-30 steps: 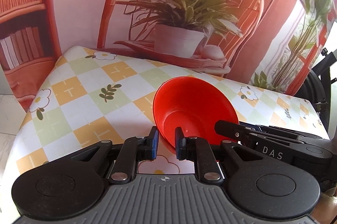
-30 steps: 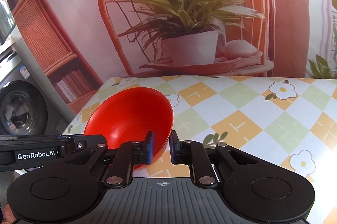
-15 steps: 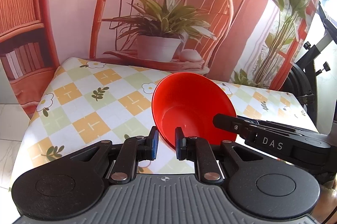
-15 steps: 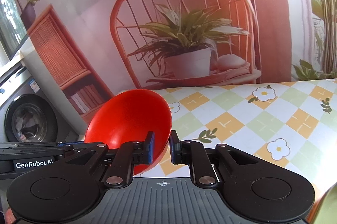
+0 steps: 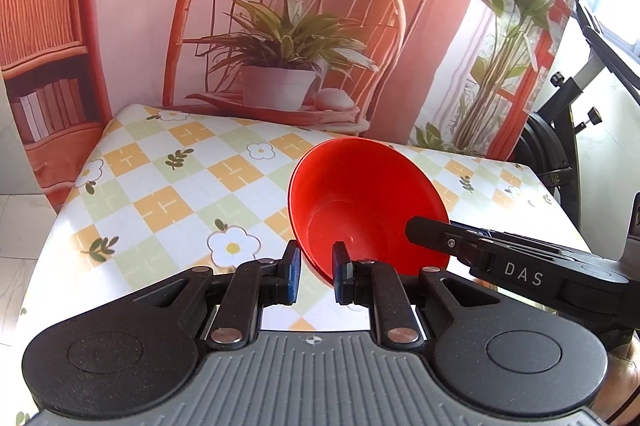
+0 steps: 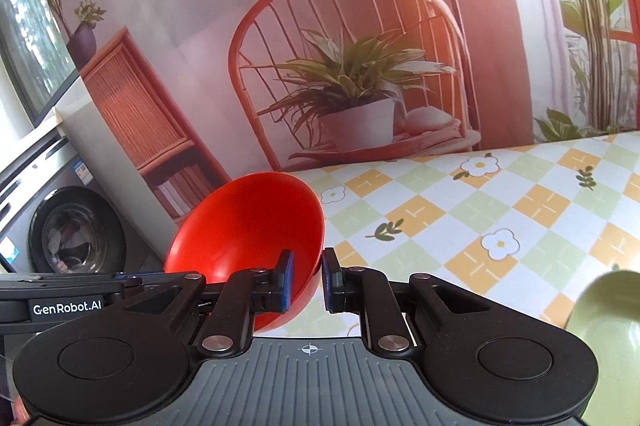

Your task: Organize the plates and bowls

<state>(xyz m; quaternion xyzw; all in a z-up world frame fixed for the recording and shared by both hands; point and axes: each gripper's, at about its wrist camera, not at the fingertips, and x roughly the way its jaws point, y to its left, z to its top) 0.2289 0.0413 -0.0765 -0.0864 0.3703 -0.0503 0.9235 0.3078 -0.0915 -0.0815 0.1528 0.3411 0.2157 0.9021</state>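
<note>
Both tongs (image 5: 316,276) (image 6: 306,282) pinch the red bowl (image 5: 360,202); green dish (image 6: 604,322) nearby.

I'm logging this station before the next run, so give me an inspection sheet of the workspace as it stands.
Surface: table under a checked, flowered cloth; the part in view is bare.
Job's things: red bowl held tilted above the table by opposite sides of its rim; green bowl partly visible at the right wrist view's lower right.
Clutter: nothing seen.
Grippers: left gripper and right gripper each closed on the red bowl's rim.
Cables: nothing seen.
Surroundings: printed backdrop of a chair and potted plant behind the table; washing machine off to one side; black exercise machine off to the other.
</note>
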